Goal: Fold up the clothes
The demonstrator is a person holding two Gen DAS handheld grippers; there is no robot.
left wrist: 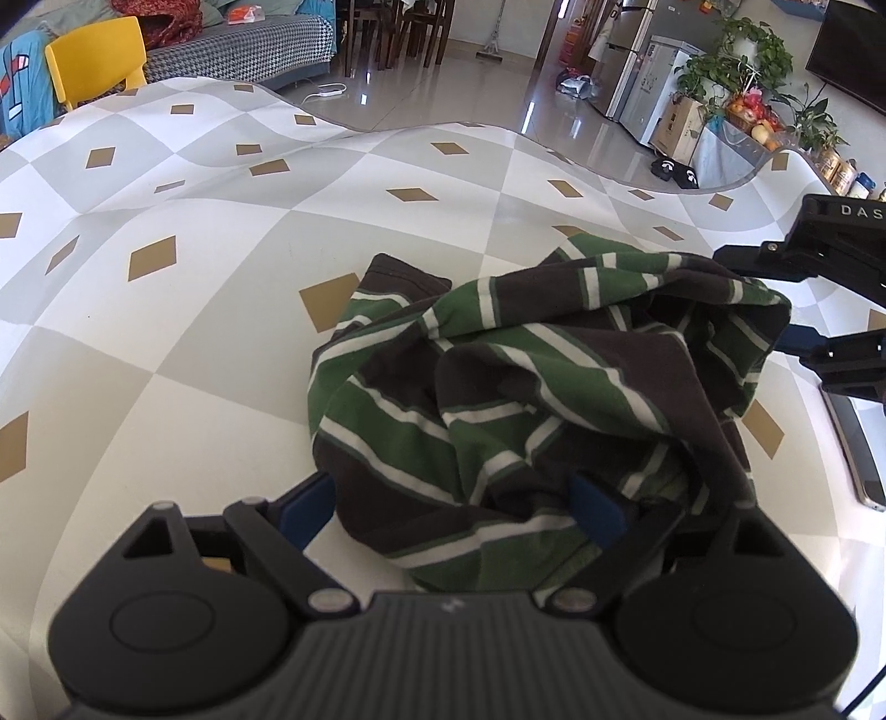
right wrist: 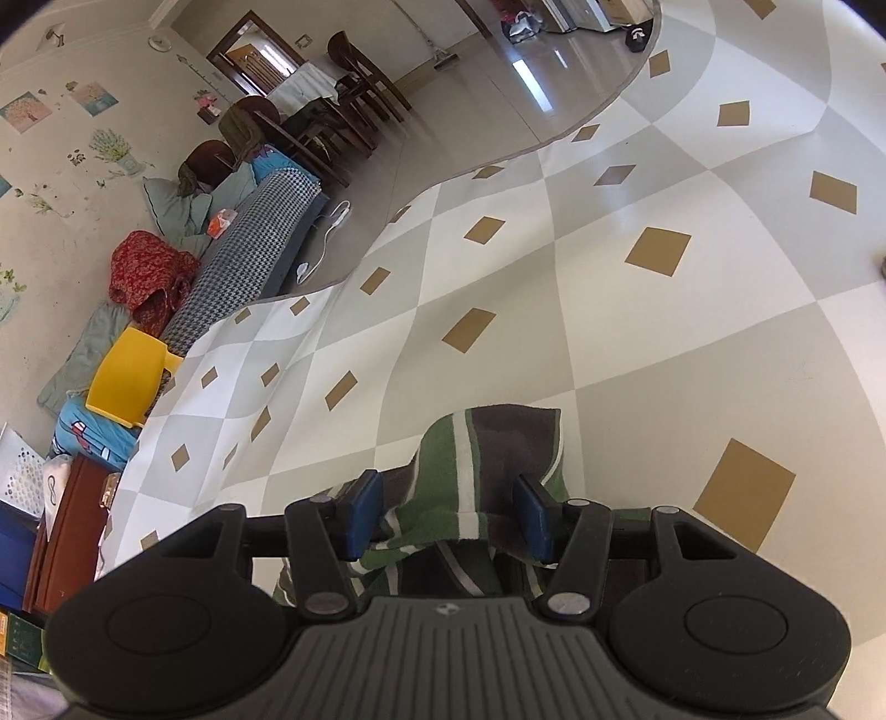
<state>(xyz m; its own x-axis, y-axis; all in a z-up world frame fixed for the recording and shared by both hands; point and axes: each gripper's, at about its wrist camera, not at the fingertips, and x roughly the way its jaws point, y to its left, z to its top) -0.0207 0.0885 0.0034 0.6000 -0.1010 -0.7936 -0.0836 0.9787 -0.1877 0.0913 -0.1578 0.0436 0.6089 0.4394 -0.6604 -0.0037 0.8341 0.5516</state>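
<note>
A crumpled shirt (left wrist: pixel 526 387) with green, dark brown and white stripes lies on the checked tablecloth (left wrist: pixel 194 288). My left gripper (left wrist: pixel 451 515) stands wide open at the heap's near edge. Cloth lies between its blue pads (left wrist: pixel 307 509) and drapes over the right-hand one. My right gripper (left wrist: pixel 764 299) reaches in from the right, its fingers either side of the heap's far right corner. In the right wrist view the right gripper (right wrist: pixel 449 515) is open, and a fold of the shirt (right wrist: pixel 487 454) lies loose between its pads (right wrist: pixel 365 515).
A phone (left wrist: pixel 855 454) lies at the table's right edge near the right gripper. Beyond the tablecloth's far edge are a yellow chair (left wrist: pixel 97 55), a houndstooth sofa (left wrist: pixel 238 50) and shiny floor. Bare cloth (right wrist: pixel 637 310) stretches ahead of the right gripper.
</note>
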